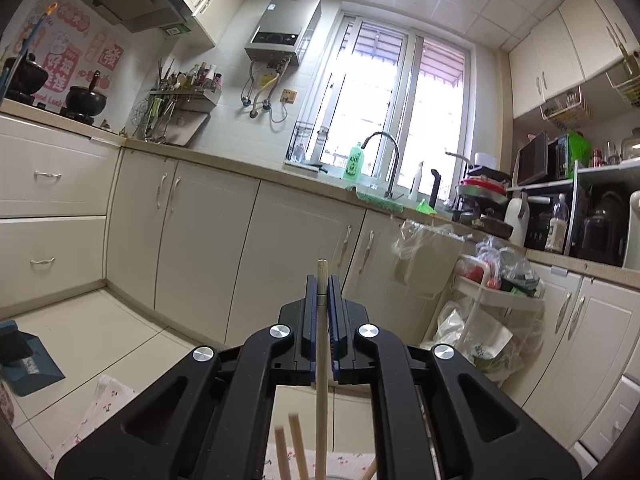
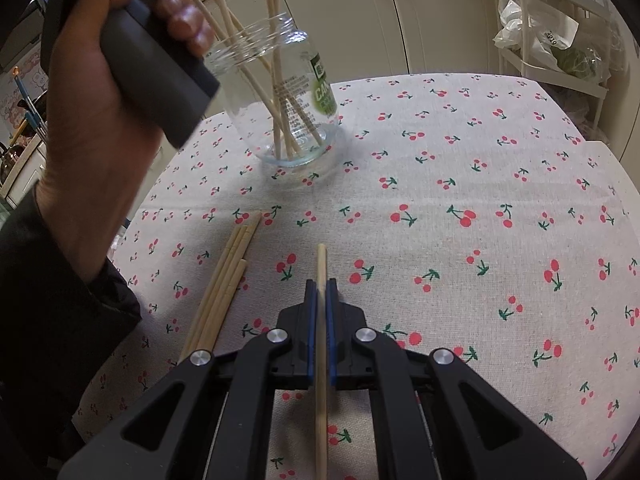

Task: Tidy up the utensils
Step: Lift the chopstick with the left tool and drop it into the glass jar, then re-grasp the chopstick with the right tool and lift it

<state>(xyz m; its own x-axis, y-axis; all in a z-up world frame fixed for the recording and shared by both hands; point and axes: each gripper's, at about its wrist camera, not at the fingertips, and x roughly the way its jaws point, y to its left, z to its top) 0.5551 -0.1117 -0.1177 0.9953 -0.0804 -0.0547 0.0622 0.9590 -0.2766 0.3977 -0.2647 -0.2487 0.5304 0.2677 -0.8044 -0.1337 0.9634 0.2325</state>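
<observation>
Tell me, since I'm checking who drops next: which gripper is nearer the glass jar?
Left. The hand holding it is up against the glass jar; the right gripper sits back across the tablecloth.

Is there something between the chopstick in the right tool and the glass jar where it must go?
Only open tablecloth lies between the chopstick and the glass jar. The left hand hovers beside the jar's mouth.

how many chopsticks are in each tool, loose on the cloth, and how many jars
Chopsticks held in a tool: 2, one in the left tool and one in the right tool
Loose chopsticks lying on the cherry tablecloth: 4
Glass jar, several chopsticks inside: 1
Total: 7
</observation>
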